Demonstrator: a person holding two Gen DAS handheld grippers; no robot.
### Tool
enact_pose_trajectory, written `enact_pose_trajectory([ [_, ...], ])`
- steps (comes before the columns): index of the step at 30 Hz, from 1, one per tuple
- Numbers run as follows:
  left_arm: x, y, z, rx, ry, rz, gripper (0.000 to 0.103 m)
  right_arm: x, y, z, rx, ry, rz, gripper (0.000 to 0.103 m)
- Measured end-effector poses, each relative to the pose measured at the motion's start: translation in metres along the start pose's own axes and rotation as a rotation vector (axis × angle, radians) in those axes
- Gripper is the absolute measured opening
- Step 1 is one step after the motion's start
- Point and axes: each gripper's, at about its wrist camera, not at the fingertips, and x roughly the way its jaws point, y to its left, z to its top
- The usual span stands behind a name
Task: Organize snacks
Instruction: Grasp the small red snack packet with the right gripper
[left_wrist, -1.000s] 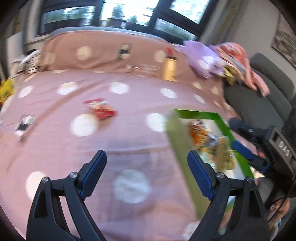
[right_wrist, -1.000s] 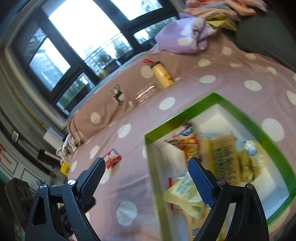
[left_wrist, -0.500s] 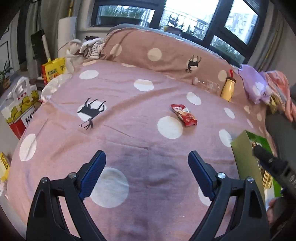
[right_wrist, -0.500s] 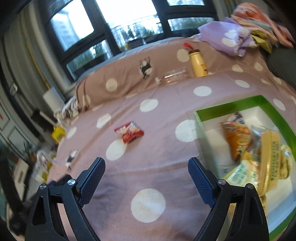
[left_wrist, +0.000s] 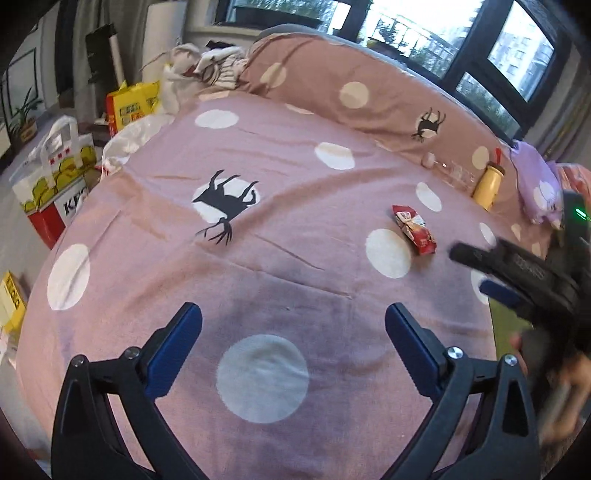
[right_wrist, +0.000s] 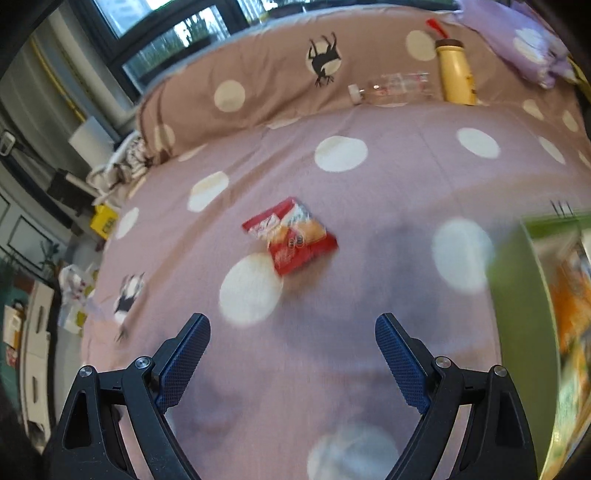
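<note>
A red snack packet (right_wrist: 291, 236) lies on the pink polka-dot bed cover (right_wrist: 369, 184), ahead of my right gripper (right_wrist: 292, 339), which is open and empty. The same packet (left_wrist: 413, 229) shows in the left wrist view, far right of my left gripper (left_wrist: 293, 332), which is open and empty over the cover. The green box (right_wrist: 524, 302) with several snacks in it stands at the right edge. The right gripper's fingers (left_wrist: 498, 258) show in the left wrist view, close to the packet.
A yellow bottle (right_wrist: 454, 74) and a clear plastic bottle (right_wrist: 395, 86) lie by the pillow at the back. A purple cloth (right_wrist: 532, 48) lies at back right. Bags (left_wrist: 55, 177) and boxes stand on the floor left of the bed.
Both grippers swung left, away from the green box and toward the red packet. The box has slid to the right edge of both views. Both stay open.
</note>
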Motion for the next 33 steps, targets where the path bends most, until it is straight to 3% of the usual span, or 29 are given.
enact_pose_trajectory([
  [7, 0.005, 0.007, 0.003, -0.021, 0.041, -0.019, 0.100, 0.067, 0.019, 0.043, -0.161, 0.063, -0.042, 0.091],
  [10, 0.004, 0.008, 0.003, -0.016, 0.048, -0.029, 0.100, 0.085, 0.027, 0.047, -0.279, 0.063, -0.113, 0.091],
  [13, 0.003, 0.008, 0.004, -0.015, 0.045, -0.031, 0.100, 0.095, 0.032, 0.047, -0.338, 0.078, -0.105, 0.091],
  [15, 0.004, 0.009, 0.004, -0.015, 0.050, -0.040, 0.100, 0.098, 0.033, 0.047, -0.354, 0.083, -0.094, 0.084],
  [17, 0.004, 0.008, 0.004, -0.014, 0.054, -0.040, 0.100, 0.095, 0.032, 0.048, -0.347, 0.050, -0.100, 0.056],
  [23, 0.004, 0.008, 0.004, -0.015, 0.056, -0.037, 0.100, 0.078, 0.028, 0.041, -0.305, 0.085, -0.022, 0.053],
  [26, 0.004, 0.008, 0.004, -0.016, 0.055, -0.025, 0.100, 0.056, 0.025, 0.025, -0.237, 0.101, -0.029, 0.053],
  [33, 0.002, 0.004, 0.001, -0.003, 0.052, -0.023, 0.100, -0.005, 0.022, -0.044, -0.142, 0.154, -0.029, 0.053],
])
